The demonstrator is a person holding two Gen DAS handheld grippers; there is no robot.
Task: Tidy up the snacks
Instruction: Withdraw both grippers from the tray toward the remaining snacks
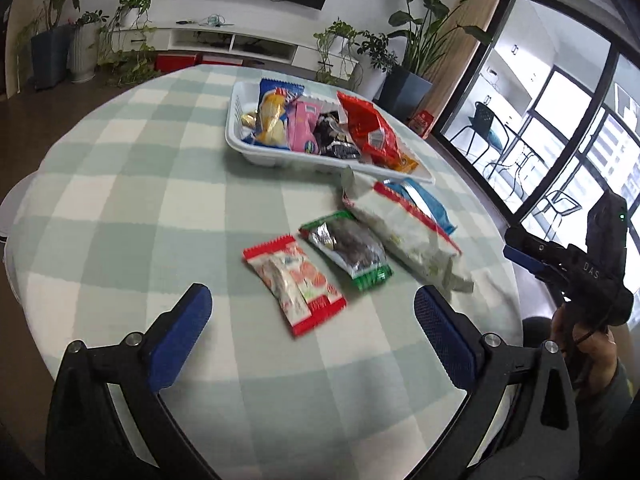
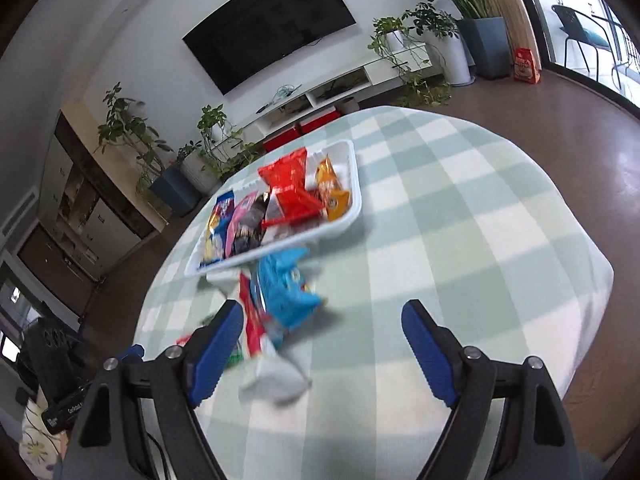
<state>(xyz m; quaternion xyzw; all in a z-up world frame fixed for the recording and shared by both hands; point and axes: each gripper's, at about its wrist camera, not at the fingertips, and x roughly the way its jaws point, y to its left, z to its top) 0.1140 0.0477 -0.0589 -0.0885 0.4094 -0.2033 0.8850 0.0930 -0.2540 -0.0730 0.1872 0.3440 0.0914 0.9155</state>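
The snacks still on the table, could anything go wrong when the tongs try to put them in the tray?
The tray already looks full, so more packets may slide off its rim. The white packet lies on the blue packet, so grabbing one could drag the other. Both lie close to the tray and could bump it.

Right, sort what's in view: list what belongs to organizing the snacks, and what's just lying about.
Part of the job:
- white plastic tray holding snack packets
- red-edged white packet on the table
- green-edged foil packet
- long white packet with red trim
- blue packet

Just lying about:
- green checked tablecloth
- black wall television
- potted plants
- red box on the floor
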